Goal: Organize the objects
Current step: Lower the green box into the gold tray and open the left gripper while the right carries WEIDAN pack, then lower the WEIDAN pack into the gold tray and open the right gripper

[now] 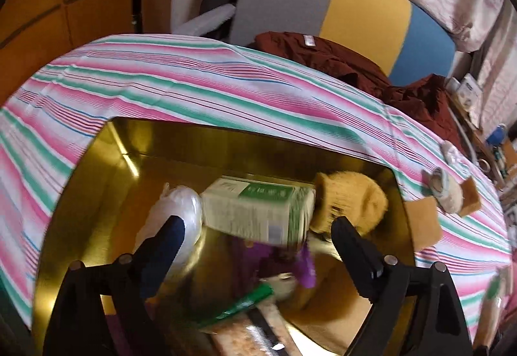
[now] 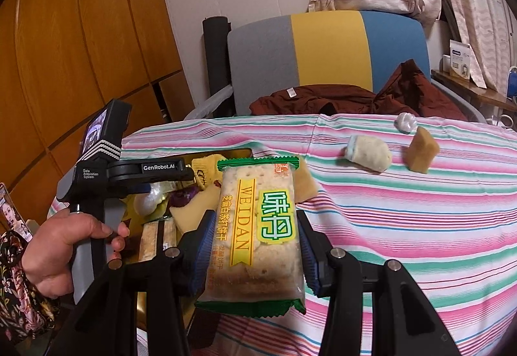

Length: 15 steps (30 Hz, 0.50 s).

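1. Two grippers work over a striped cloth [image 2: 420,210]; at the far left, the left gripper [image 1: 255,226] hangs over a gold tin [image 1: 106,162], jaws apart and holding nothing.
2. Inside the tin lie a white bag [image 1: 181,210], a green box [image 1: 258,210] and a tan plush [image 1: 352,201].
3. Further right, the right gripper [image 2: 255,246] is clamped on a cracker pack [image 2: 258,236], held beside the tin.
4. Rightmost, a sponge [image 2: 421,149] rests on the cloth.

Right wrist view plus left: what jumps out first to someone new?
The WEIDAN cracker packet fills the right wrist view, clamped upright in the right tongs above the striped tablecloth. In the left wrist view, the open left tongs hang over a gold tin already holding a green-and-white carton, a white bag and a tan plush item.
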Each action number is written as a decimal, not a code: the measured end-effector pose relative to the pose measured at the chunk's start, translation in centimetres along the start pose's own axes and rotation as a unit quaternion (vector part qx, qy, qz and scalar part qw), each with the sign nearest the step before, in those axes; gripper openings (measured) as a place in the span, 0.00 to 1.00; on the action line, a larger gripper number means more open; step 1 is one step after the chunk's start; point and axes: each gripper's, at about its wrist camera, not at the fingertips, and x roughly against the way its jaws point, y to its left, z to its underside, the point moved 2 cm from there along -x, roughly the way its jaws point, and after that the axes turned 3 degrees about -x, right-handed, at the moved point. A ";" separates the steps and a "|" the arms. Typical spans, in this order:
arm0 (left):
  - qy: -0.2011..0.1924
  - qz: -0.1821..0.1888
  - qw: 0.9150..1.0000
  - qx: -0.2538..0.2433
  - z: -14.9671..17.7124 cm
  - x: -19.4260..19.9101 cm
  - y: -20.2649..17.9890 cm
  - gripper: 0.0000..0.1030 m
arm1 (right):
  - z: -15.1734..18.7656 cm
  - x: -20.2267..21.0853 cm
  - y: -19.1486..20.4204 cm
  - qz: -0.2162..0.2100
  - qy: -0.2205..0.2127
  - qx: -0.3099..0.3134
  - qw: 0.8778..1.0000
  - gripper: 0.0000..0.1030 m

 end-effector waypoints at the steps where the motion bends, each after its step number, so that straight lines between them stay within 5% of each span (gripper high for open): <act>1: 0.000 -0.004 1.000 0.002 -0.1 0.0 0.3 0.90 | 0.1 0.0 0.1 -0.001 0.001 0.001 1.000 0.46; 8: -0.030 -0.012 0.999 0.041 0.2 2.4 2.0 0.93 | 0.4 -0.1 0.5 -0.008 0.009 0.001 1.000 0.46; 15: -0.068 -0.026 0.997 0.030 2.2 5.5 1.8 0.99 | 1.0 -0.9 2.0 -0.032 0.035 0.007 0.999 0.46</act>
